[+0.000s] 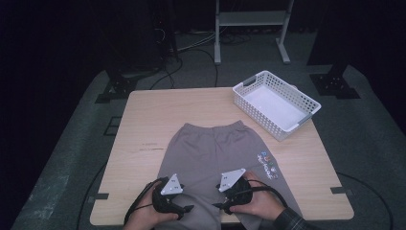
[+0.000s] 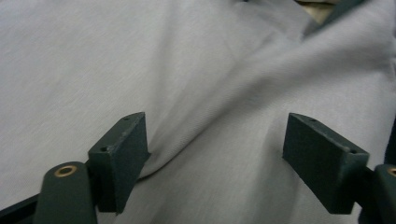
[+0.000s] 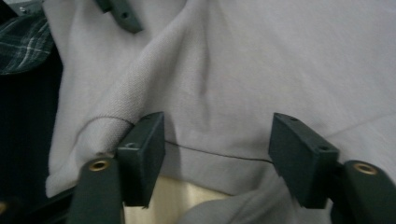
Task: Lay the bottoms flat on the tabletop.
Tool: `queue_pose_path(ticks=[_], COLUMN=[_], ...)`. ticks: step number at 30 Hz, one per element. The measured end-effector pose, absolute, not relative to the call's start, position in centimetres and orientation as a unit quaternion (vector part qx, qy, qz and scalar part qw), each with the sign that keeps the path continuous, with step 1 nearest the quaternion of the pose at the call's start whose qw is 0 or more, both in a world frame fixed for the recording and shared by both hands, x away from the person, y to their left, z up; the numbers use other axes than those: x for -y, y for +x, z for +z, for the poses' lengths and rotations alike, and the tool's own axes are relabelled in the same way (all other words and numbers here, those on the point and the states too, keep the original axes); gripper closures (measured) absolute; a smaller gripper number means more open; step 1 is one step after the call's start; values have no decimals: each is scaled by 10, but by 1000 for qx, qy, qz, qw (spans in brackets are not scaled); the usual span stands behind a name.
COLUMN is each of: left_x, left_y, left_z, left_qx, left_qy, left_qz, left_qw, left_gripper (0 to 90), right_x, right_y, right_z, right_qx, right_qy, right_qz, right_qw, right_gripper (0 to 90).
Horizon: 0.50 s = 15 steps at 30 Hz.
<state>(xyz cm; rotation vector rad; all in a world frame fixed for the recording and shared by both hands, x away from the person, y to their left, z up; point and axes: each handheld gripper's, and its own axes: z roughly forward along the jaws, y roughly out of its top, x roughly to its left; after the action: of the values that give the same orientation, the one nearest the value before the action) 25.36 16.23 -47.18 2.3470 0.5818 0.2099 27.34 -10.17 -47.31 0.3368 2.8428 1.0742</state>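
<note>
We see a pair of grey, soft-knit cotton shorts [image 1: 210,153] lying flat on the light wooden table [image 1: 143,124], waistband at the far end and the leg openings at the near edge, right under both tongs. A small coloured print [image 1: 268,162] sits on the leg just beyond the right gripper [image 1: 225,207].

The left gripper [image 1: 184,211] hangs over the near part of one leg. In the left gripper view its jaws stand spread wide over the fabric [image 2: 196,93], with a soft fold running between them; the pads press on nothing.

In the right gripper view the jaws are likewise spread, straddling the hem [image 3: 210,156] of the shorts, where bare table wood shows just below the cloth edge. A ridge of bunched fabric rises from beside one jaw. We see no pinch on the cloth here either.

Well beyond the right gripper, at the table's far corner, stands a white perforated plastic basket [image 1: 306,103].
</note>
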Motion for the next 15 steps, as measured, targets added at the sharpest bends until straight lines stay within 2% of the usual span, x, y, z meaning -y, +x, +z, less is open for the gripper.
queue_pose_path(ticks=[6,10,15], left_x=[-183,-202,-218], left_y=[257,258,254], left_z=[-463,-463,-465], left_qx=[-278,-324,-344], left_qy=[882,867,860], left_qz=[105,118,127], left_qw=[365,361,354], left_gripper=[177,172,172], right_x=[106,108,110], right_y=[275,275,274], right_z=[-478,-480,-482], right_qx=[-920,-916,-913], right_qy=[115,117,116], right_qz=[371,380,388], right_qw=[48,51,52], right_gripper=[248,239,234])
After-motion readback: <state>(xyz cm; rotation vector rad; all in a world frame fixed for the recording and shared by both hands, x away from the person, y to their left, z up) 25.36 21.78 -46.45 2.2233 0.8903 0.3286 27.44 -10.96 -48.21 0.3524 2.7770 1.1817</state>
